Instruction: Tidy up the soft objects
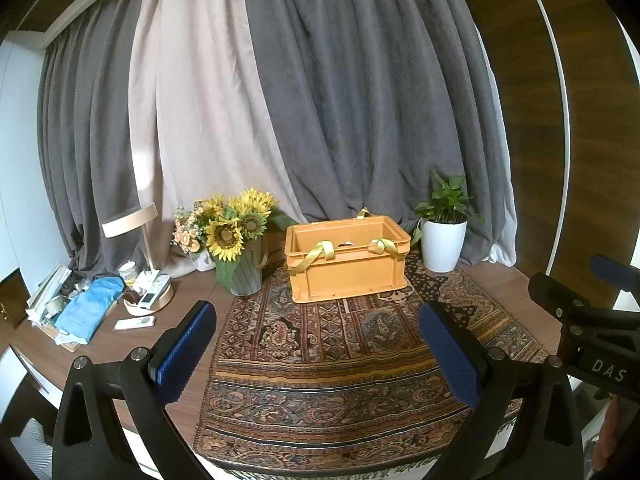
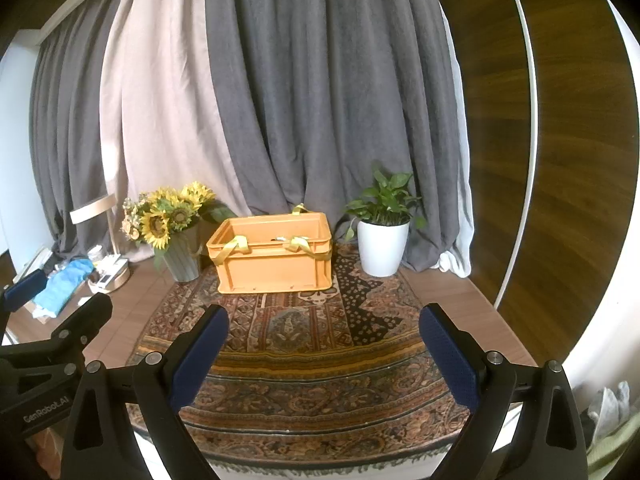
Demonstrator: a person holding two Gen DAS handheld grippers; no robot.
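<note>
An orange plastic crate (image 1: 347, 264) stands at the back of a patterned rug (image 1: 328, 360) on the wooden table; it also shows in the right wrist view (image 2: 276, 258). Yellow fabric straps (image 1: 320, 254) hang over its front rim. Something dark and white lies inside, mostly hidden. My left gripper (image 1: 318, 352) is open and empty above the near part of the rug. My right gripper (image 2: 324, 356) is open and empty, beside the left one, also well short of the crate. The right gripper's body shows at the right edge of the left wrist view (image 1: 592, 320).
A sunflower bouquet in a grey vase (image 1: 236, 248) stands left of the crate, a white potted plant (image 1: 442, 236) right of it. A desk lamp, remotes on a round tray (image 1: 150, 294), a blue cloth (image 1: 90, 308) and clutter lie far left. Grey curtains hang behind.
</note>
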